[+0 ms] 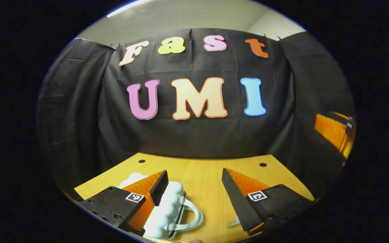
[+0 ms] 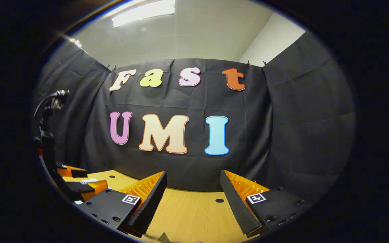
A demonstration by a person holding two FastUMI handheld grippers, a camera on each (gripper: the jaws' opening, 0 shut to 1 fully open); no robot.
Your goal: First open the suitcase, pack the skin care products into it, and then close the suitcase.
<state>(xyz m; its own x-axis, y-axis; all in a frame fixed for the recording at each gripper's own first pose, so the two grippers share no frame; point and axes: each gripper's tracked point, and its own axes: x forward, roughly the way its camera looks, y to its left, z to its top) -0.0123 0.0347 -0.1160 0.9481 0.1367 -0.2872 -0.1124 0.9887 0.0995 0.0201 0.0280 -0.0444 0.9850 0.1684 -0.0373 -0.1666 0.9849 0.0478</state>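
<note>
Small white suitcase (image 1: 165,212), bumpy-shelled, lying closed on the wooden surface (image 1: 201,175), handle (image 1: 191,216) turned toward the middle of the surface, presumably set that way so the lid can be reached and lifted. Just above the suitcase, left tongs (image 1: 194,189) spread wide, one finger overlapping the shell's near side and the other well off beyond the handle, gripping nothing; probably poised for the opening step, which looks not yet begun. Beside the suitcase, past the handle, a small pale item (image 1: 234,221) peeking out under the far finger, too little visible to name; possibly one of the skin care products. Further from the suitcase, right tongs (image 2: 192,199) likewise spread and empty, held over bare wood, seemingly kept clear as a spare hand. Left tongs also visible from that side (image 2: 79,184), low at the edge near the suitcase.
</note>
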